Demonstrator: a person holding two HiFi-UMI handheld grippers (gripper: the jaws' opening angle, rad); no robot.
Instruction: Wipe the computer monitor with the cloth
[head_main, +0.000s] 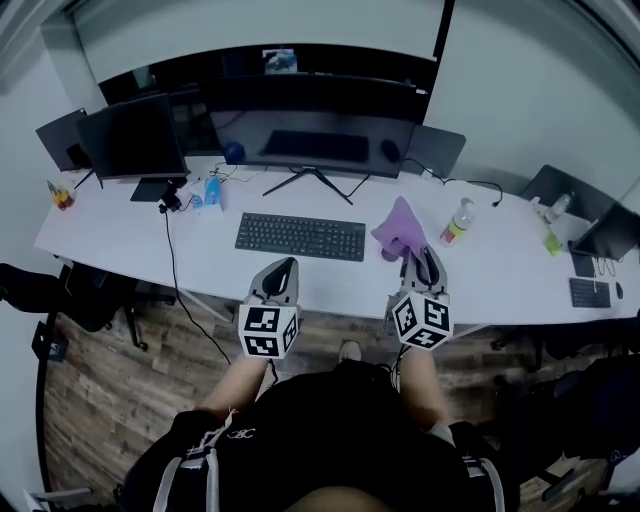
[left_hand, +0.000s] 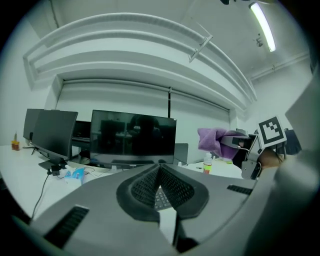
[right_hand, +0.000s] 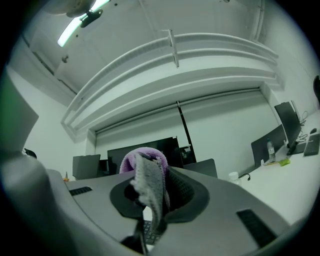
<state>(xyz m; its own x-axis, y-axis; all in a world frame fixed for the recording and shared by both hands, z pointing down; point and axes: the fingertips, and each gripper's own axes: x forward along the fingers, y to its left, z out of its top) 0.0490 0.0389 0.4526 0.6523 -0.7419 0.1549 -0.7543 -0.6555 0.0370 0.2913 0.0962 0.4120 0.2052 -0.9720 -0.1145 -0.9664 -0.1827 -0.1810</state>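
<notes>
**Clamped, raised, not yet wiping**

Pinching a crumpled purple microfibre cloth (right_hand: 145, 172) between the jaws of the right gripper (right_hand: 150, 196), folds bulging above the tips. Pressing the jaws of the left gripper (left_hand: 160, 168) together on nothing. Holding both side by side over the front edge of the long white desk (head_main: 120, 238), the left one just before a black keyboard (head_main: 300, 236). Facing the wide black computer monitor (head_main: 312, 125), cloth well short of its dark screen.
</notes>
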